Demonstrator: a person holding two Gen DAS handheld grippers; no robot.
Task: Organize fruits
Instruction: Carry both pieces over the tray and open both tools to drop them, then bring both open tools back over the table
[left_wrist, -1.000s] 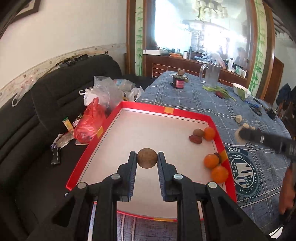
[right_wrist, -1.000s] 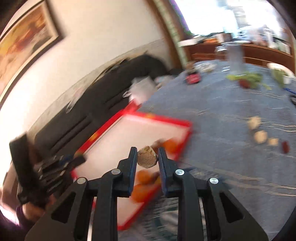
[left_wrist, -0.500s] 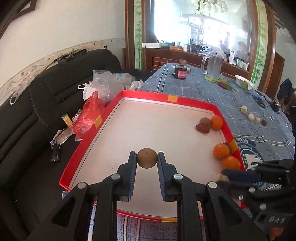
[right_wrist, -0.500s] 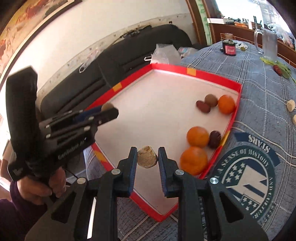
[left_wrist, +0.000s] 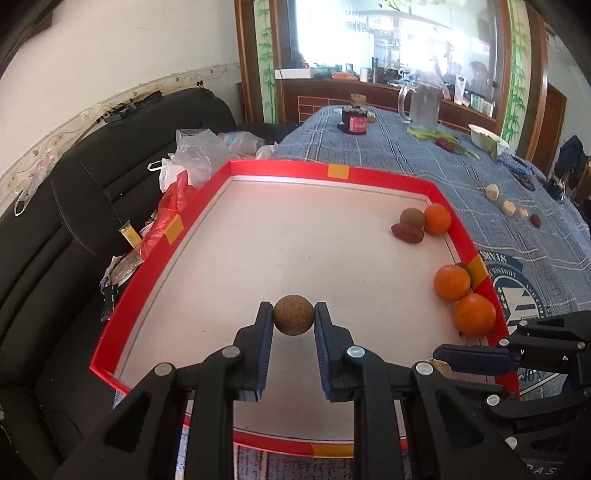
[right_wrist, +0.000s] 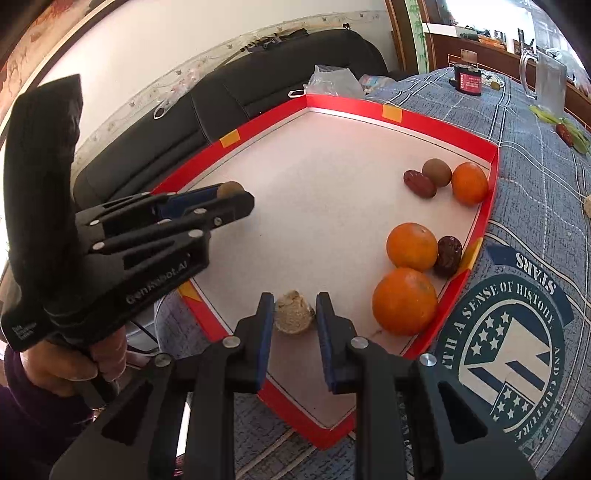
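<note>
A red-rimmed tray (left_wrist: 288, 170) (right_wrist: 266, 125) lies on the table. My left gripper (left_wrist: 293, 320) is shut on a round brown fruit (left_wrist: 293, 314) above the tray's near middle; it also shows in the right wrist view (right_wrist: 229, 189). My right gripper (right_wrist: 294, 314) is shut on a pale rough fruit (right_wrist: 294, 312) over the tray's near corner. In the tray lie three oranges (right_wrist: 404, 301) (right_wrist: 412, 245) (right_wrist: 469, 183), two dark red dates (right_wrist: 447, 255) (right_wrist: 419, 183) and a brown fruit (right_wrist: 436, 172).
Several small pale fruits and a date (left_wrist: 509, 207) lie on the blue checked tablecloth (left_wrist: 388, 155) to the right of the tray. A glass jug (left_wrist: 424, 107), a dark jar (left_wrist: 354, 120) and a bowl (left_wrist: 485, 138) stand further back. A black sofa (left_wrist: 55, 221) with plastic bags (left_wrist: 192, 158) is at left.
My right gripper has swung in from the table with the pale fruit and come down over the tray's near corner. My left gripper has held almost still with its fruit.
</note>
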